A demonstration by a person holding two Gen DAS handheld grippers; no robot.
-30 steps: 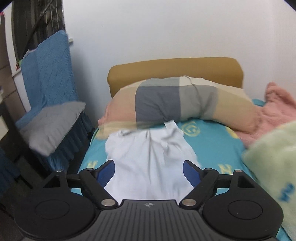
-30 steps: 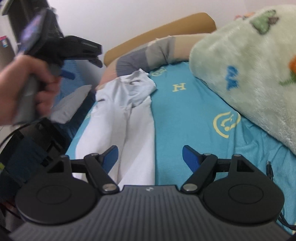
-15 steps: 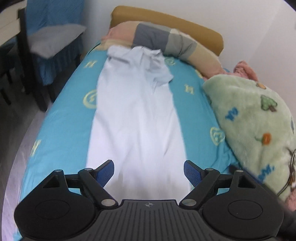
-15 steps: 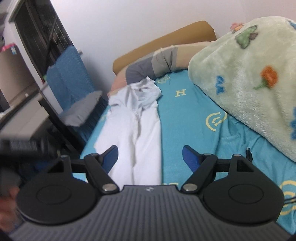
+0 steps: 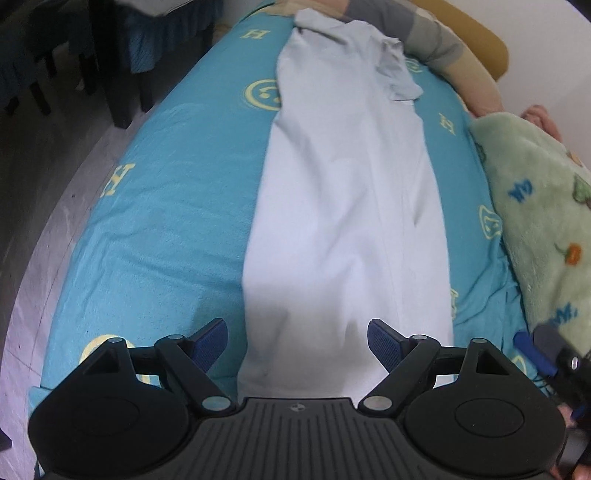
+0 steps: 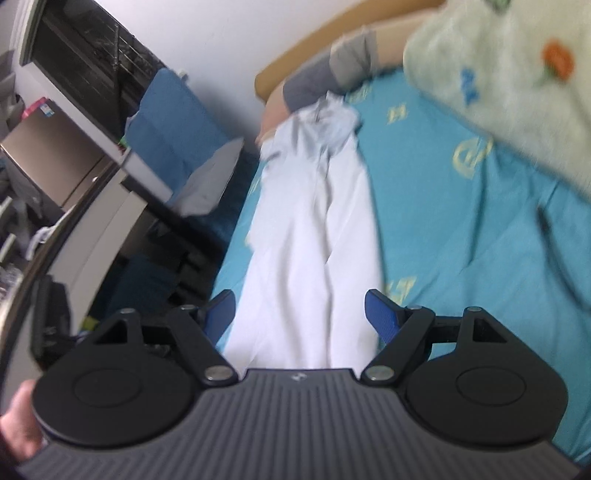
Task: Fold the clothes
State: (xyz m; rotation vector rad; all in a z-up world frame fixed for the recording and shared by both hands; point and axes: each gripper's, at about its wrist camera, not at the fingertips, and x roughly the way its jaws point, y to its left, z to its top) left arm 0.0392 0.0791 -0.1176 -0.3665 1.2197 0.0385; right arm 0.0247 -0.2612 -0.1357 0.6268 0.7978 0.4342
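Observation:
A long pale white garment [image 5: 343,206] lies folded lengthwise into a narrow strip on the turquoise bed sheet [image 5: 173,206], its bunched top end near the pillow. My left gripper [image 5: 297,341] hovers open above the garment's near end, blue pads on either side, holding nothing. In the right wrist view the same garment [image 6: 314,251] runs away from my right gripper [image 6: 300,314], which is also open and empty over the near end. The right gripper's tip [image 5: 543,354] shows at the lower right of the left wrist view.
A striped pillow [image 5: 424,33] and tan headboard [image 5: 480,40] stand at the bed's far end. A green fleece blanket [image 5: 543,214] is heaped along the right side. A blue-covered chair [image 6: 177,133] and a desk [image 6: 85,184] stand left of the bed, beside grey floor [image 5: 44,166].
Both grippers have pulled back from the pillow end toward the garment's near end and tilted downward. Both stay open and empty. The garment lies as before.

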